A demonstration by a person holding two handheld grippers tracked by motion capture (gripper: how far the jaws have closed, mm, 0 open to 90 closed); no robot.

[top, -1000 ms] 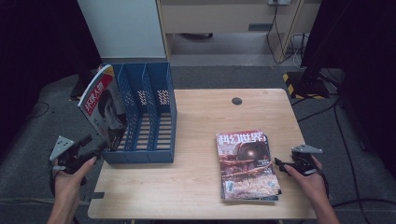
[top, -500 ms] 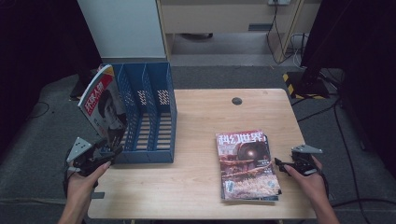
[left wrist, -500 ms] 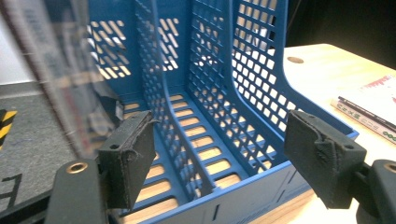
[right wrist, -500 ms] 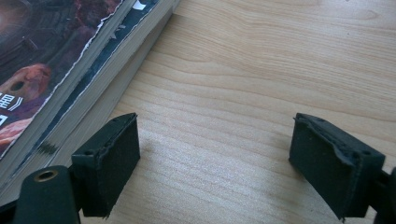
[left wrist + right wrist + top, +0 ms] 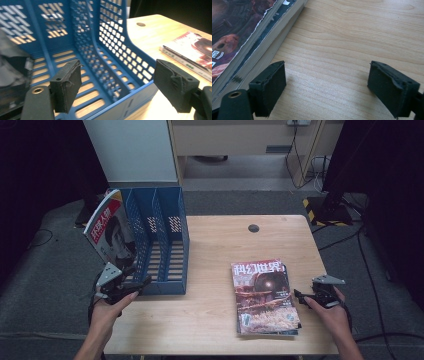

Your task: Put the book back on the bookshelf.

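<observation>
A blue three-slot file rack point(image 5: 170, 245) stands on the left of the wooden table point(image 5: 215, 240). A magazine with a red-and-white cover point(image 5: 107, 227) leans in its leftmost slot. My left gripper point(image 5: 140, 284) is at the rack's front left corner. In the left gripper view its jaws point(image 5: 120, 82) stand wide apart and look into the rack point(image 5: 110, 50); they have just been opening, with nothing gripped. A stack of magazines point(image 5: 265, 295) lies flat at the right. My right gripper point(image 5: 299, 296) is open just right of the stack point(image 5: 237, 40), over bare wood point(image 5: 352, 37).
A round cable hole point(image 5: 253, 228) sits near the table's far edge. Beyond the table stand a white panel point(image 5: 132, 150), a black stand point(image 5: 337, 195) with cables, and dark carpet. The rack's middle and right slots hold nothing.
My left gripper has moved right, from outside the table's left edge to the rack's front corner. The right gripper, the stack and the standing magazine have not moved.
</observation>
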